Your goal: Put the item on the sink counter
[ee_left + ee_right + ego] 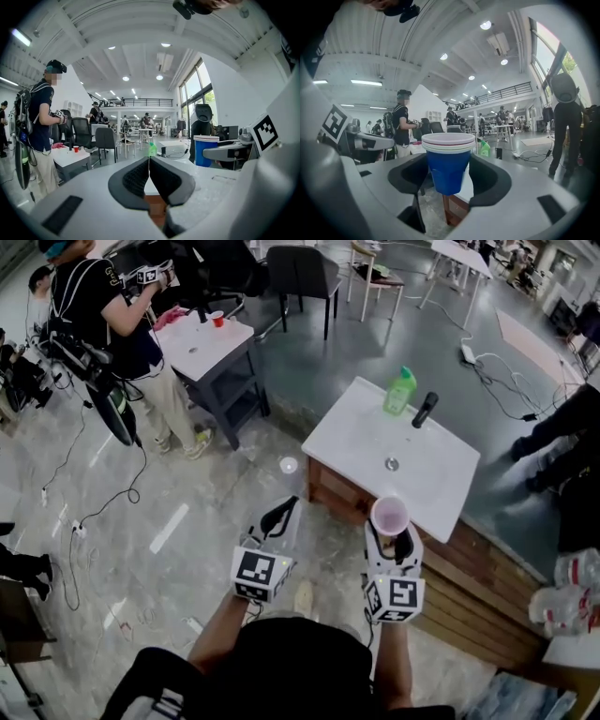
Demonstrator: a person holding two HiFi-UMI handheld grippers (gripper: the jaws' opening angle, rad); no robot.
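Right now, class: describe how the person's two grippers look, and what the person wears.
Both the left gripper and the right gripper have pale grey, rounded shells with black, curved jaw pads. Each carries a white cube printed with black square markers. The person wears a black top.

From the head we look steeply down over the left gripper [279, 517] and right gripper [392, 538] to the sink counter [441, 474] just ahead. Our two gripper views sit low behind their own jaws and face level across the room, the right one close behind the blue cup [447, 164]. All three views share the green bottle [400, 390].
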